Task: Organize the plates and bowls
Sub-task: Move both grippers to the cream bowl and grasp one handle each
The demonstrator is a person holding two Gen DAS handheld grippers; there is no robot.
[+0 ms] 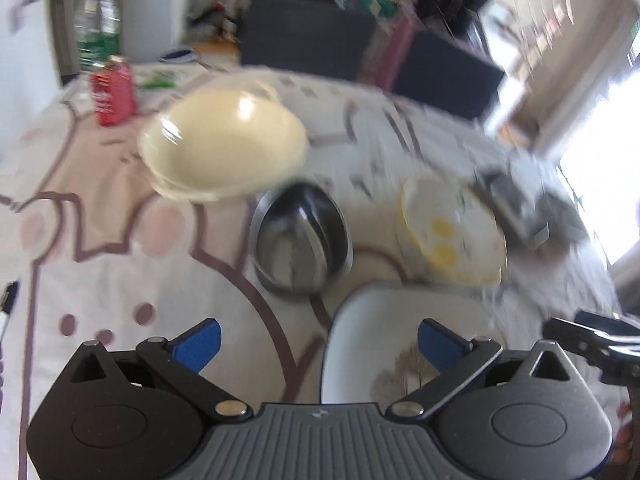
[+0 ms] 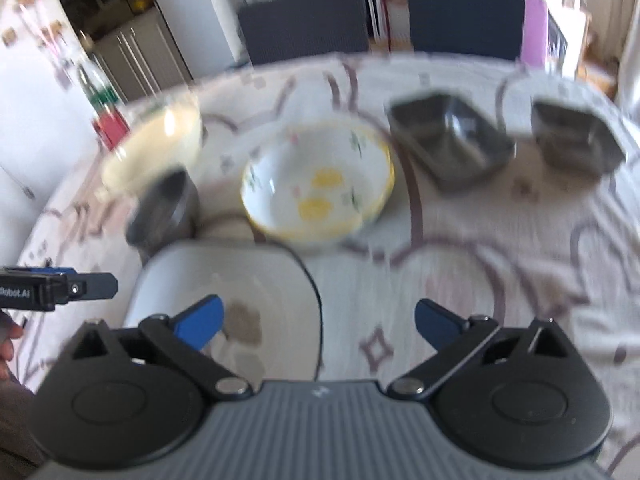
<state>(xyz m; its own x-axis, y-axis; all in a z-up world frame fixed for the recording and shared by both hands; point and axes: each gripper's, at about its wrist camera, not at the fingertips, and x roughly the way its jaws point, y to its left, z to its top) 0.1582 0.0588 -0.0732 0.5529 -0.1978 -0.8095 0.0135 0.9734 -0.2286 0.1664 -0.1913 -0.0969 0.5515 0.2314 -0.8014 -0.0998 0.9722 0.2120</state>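
Note:
A white square plate (image 1: 380, 320) with a brown tree print lies flat on the tablecloth just ahead of both grippers. My left gripper (image 1: 320, 340) is open above the plate's left edge, with nothing between its blue pads. My right gripper (image 2: 318, 320) is also open and empty, over the plate's (image 2: 224, 280) right edge. Beyond the plate stand a small steel bowl (image 1: 302, 240), a yellow-rimmed flowered bowl (image 2: 320, 184) and a cream bowl (image 1: 224, 148). Two rectangular steel dishes (image 2: 452, 144) (image 2: 576, 136) sit at the far right.
A red can (image 1: 114, 92) and a water bottle (image 1: 98, 28) stand at the table's far left. Dark chairs (image 2: 304, 20) line the far edge. A person's hand shows at the left edge of the right wrist view. Both views are blurred.

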